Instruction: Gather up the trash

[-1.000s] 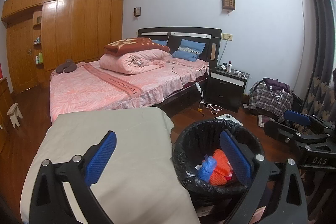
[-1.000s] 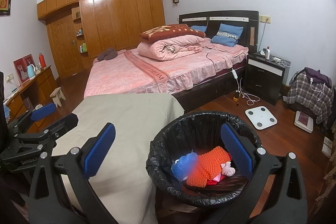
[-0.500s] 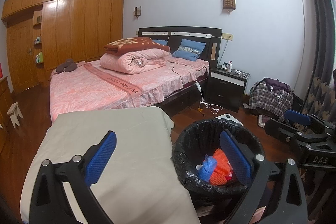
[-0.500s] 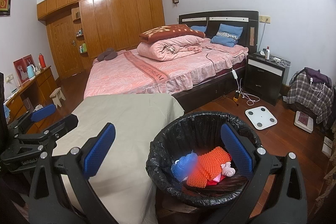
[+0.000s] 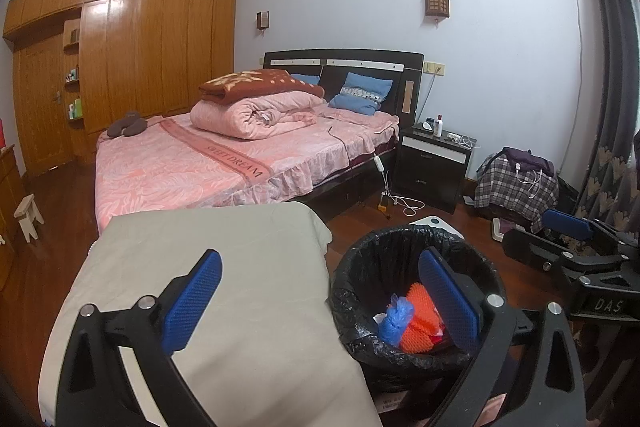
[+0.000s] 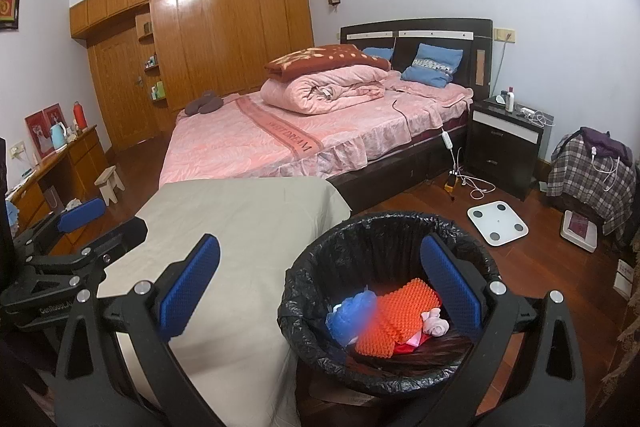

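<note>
Black liner bag on the trash bin [image 6: 384, 239], which sits on the wood floor just beside the right edge of a table with a beige cloth [image 6: 248, 227]. Inside the bin: an orange textured piece [image 6: 394, 319], a blue crumpled bag [image 6: 346, 315] to its left, a small pink item [image 6: 434, 323] to its right, something red underneath. All the trash that can be made out is in the bin; the cloth top is bare fabric in both views.

Left gripper [image 5: 318, 301]: jaws spread wide, blue pads apart, nothing between them. It hangs above the seam between table and bin; one pad lines up over the cloth, the other over the bin's opening. From this view the bin [image 5: 400, 239] shows the same orange piece [image 5: 420, 327] and blue bag [image 5: 394, 317].

Right gripper [image 6: 318, 287]: also wide open, empty. Same framing, left pad over the cloth, right pad over the bin's far rim. Neither gripper touches the bin or the cloth.

Each gripper shows in the other's view: the right one at the far right of the left camera [image 5: 576, 239], the left one at the far left of the right camera [image 6: 76, 227].

Background: a bed with pink covers [image 6: 304, 135], a dark nightstand [image 6: 506, 147], a white bathroom scale [image 6: 498, 223] on the floor beyond the bin, a plaid-covered heap [image 6: 588, 175] against the wall.
</note>
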`<action>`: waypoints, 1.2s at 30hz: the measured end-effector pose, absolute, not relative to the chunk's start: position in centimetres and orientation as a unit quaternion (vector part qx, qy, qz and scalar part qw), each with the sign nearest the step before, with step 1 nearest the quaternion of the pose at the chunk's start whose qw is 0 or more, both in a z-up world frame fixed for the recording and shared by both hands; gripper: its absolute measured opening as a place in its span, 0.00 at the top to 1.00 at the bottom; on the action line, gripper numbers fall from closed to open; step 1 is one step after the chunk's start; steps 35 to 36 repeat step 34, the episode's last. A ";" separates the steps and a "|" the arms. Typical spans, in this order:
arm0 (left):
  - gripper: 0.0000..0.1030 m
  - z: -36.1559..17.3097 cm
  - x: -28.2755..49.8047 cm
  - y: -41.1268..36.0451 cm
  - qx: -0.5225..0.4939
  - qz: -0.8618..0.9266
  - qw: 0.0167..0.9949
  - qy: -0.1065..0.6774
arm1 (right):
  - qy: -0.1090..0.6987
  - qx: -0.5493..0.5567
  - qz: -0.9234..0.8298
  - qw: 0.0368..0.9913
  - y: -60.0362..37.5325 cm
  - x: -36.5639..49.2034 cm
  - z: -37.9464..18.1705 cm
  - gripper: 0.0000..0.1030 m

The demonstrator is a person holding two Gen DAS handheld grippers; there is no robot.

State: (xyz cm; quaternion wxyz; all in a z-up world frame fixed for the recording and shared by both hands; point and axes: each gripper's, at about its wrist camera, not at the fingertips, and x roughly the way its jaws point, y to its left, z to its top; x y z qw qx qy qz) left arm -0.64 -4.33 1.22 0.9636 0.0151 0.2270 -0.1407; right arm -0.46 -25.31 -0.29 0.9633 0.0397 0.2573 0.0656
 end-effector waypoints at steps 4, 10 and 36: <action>0.06 1.2 -0.7 -4.3 0.015 -0.141 0.963 0.228 | 0.258 0.039 0.066 0.963 -25.2 -0.3 -0.3 0.05; 0.06 1.2 -0.6 -4.2 0.015 -0.140 0.963 0.228 | 0.260 0.040 0.065 0.963 -25.0 -0.1 -0.5 0.05; 0.06 0.4 -0.7 -4.1 0.012 -0.138 0.962 0.236 | 0.265 0.041 0.066 0.961 -24.8 0.3 -1.7 0.05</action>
